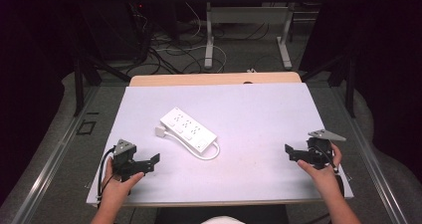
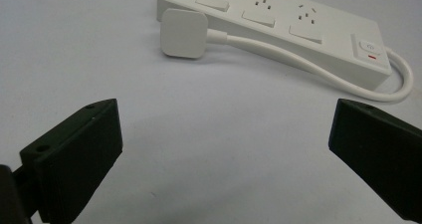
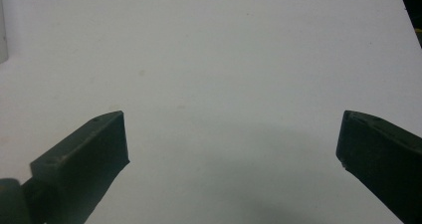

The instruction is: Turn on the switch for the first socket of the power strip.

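Currently both grippers are resting at the near table edge, jaws spread wide, holding nothing. Power strip [image 1: 188,131] is lying diagonally mid-table [image 1: 259,109], its plug [image 2: 183,33] tucked beside its own body, cord looping back. Left gripper [image 1: 149,163] is facing the plug, likely lining up a grab; right gripper [image 1: 291,152] is waiting well apart.

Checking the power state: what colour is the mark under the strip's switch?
Red mark, clearest in the left gripper view.
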Tool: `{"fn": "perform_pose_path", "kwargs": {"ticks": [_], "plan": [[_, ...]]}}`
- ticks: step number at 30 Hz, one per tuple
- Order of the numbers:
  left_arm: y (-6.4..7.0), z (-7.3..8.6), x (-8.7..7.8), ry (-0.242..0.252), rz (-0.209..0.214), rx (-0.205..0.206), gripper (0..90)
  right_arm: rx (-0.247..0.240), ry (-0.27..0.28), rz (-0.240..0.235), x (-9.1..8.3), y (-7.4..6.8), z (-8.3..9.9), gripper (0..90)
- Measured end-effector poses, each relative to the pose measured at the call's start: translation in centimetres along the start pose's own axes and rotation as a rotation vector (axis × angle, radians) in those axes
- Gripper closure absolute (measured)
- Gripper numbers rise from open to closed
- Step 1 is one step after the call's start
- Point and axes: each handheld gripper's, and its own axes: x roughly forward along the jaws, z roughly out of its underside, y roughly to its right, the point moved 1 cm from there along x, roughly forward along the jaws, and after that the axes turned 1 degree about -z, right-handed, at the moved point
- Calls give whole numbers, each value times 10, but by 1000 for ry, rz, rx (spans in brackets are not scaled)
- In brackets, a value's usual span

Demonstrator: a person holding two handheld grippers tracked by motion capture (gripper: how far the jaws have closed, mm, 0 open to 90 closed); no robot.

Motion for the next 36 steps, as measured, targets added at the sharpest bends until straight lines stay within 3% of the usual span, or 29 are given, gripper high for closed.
{"fn": "perform_pose_path", "kwargs": {"ticks": [3, 8, 19, 21, 36], "plan": [[2, -2, -1, 1, -6, 0, 2, -16, -2, -31, -2, -3, 3, 35], [5, -3, -2, -8, -4, -6, 3, -8, -33, -43, -2, -4, 2, 52], [8, -3, -4, -37, -4, -4, 14, -55, -117, -56, -9, -11, -5, 53], [9, -5, -4, -35, -4, -2, 18, -63, -152, -49, -11, -11, -6, 53], [16, -21, -6, -59, -16, 24, 86, -87, -219, -60, -14, -16, -7, 55]]}}
